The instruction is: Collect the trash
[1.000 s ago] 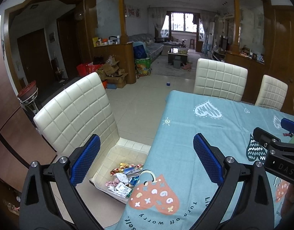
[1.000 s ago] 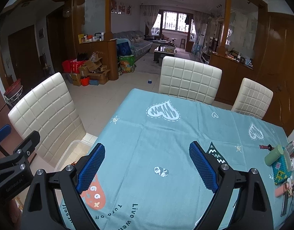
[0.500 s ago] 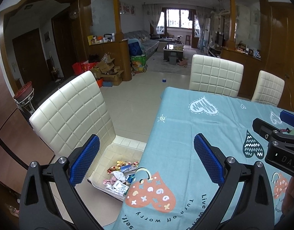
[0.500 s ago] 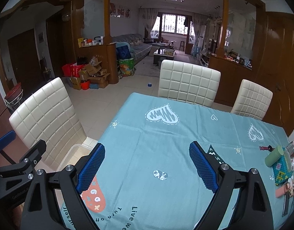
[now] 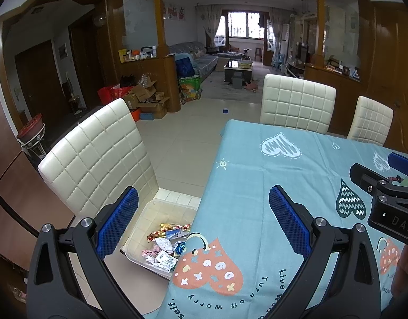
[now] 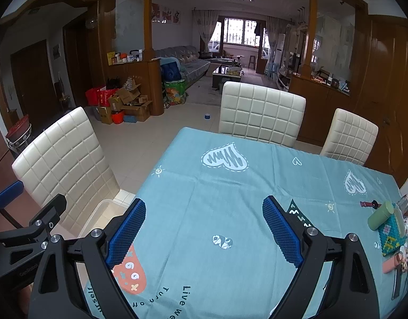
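A clear plastic bin sits on the seat of the white chair left of the table. It holds several crumpled wrappers. My left gripper is open and empty, held above the table's left edge and the bin. My right gripper is open and empty, held above the blue tablecloth. The bin's rim shows in the right wrist view. Each gripper shows in the other's view: the right one, the left one.
Two more white chairs stand at the table's far side. At the table's right edge lie a green cylinder, a patterned pouch and small items. Cardboard boxes stand on the floor beyond.
Both grippers have drawn back and risen slightly, so the table and chairs sit a little lower and farther in view. Both stay open and empty.
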`<state>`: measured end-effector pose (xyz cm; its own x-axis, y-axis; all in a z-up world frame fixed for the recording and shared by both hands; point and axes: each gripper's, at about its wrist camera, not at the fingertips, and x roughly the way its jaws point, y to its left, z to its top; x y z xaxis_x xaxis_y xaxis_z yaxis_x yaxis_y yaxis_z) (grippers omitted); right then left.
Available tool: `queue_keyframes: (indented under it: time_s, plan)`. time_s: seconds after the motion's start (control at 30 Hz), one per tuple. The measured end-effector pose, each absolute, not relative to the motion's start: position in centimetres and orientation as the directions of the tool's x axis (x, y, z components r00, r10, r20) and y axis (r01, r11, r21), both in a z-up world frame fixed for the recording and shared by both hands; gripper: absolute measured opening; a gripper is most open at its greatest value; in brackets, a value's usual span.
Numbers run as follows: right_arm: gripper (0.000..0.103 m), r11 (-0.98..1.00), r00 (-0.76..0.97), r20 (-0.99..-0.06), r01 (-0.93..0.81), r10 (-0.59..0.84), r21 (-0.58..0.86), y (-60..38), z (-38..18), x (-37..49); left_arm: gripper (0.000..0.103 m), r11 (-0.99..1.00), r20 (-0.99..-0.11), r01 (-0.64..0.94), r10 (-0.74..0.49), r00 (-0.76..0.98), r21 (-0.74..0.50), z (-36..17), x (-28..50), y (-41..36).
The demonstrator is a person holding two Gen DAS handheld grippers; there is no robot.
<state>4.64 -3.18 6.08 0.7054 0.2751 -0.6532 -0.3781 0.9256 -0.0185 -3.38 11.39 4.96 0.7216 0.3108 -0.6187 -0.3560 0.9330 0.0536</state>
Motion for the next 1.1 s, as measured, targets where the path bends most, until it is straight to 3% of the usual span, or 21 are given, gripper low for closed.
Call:
queue_keyframes:
  time_s: [1.1]
  plan:
    - [0.087,0.923,0.703,-0.653,-0.384,0.280,-0.017,-2.82,6.25,3.81,0.099,0.932,-0.606,-0.359,0.310,0.733,0.042,4.84,-4.06,11.20]
